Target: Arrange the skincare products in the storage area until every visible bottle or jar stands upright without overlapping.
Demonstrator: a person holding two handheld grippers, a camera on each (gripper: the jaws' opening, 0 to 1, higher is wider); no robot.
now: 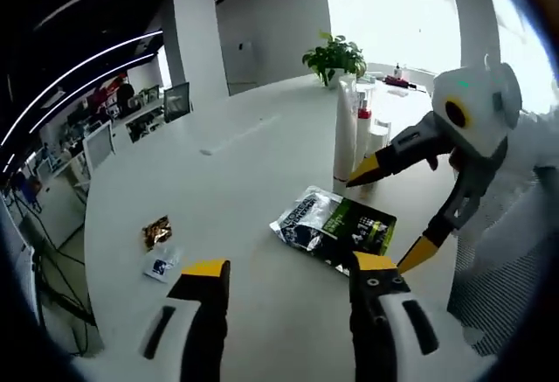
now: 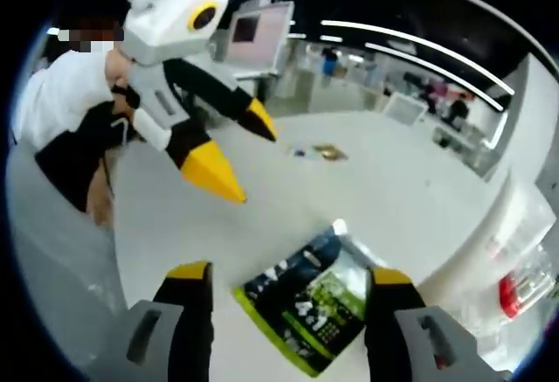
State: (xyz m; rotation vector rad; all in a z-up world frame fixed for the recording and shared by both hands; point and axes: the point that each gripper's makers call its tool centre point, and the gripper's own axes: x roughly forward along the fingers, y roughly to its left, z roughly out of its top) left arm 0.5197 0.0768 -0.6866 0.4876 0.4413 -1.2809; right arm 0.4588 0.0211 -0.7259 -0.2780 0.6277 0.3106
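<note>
A black and green pouch (image 1: 336,225) lies flat on the white table (image 1: 236,163). Just behind it stand a tall white tube (image 1: 345,128), a bottle with a red cap (image 1: 363,124) and a clear bottle (image 1: 382,142), all upright and close together. My left gripper (image 1: 290,264) hovers open, short of the pouch. My right gripper (image 1: 374,225) comes in from the right, open, its yellow tips over the pouch's right end. In the right gripper view the pouch (image 2: 314,303) lies between my right gripper's (image 2: 290,275) open jaws. The left gripper (image 2: 259,168) hangs open above the table. The bottles (image 2: 515,268) are blurred at the right edge.
A gold packet (image 1: 157,230) and a white-blue sachet (image 1: 160,267) lie near the table's left edge. A potted plant (image 1: 332,54) stands at the far side. A person in white and black (image 2: 61,102) is beside the table. Desks with monitors (image 1: 179,100) lie beyond.
</note>
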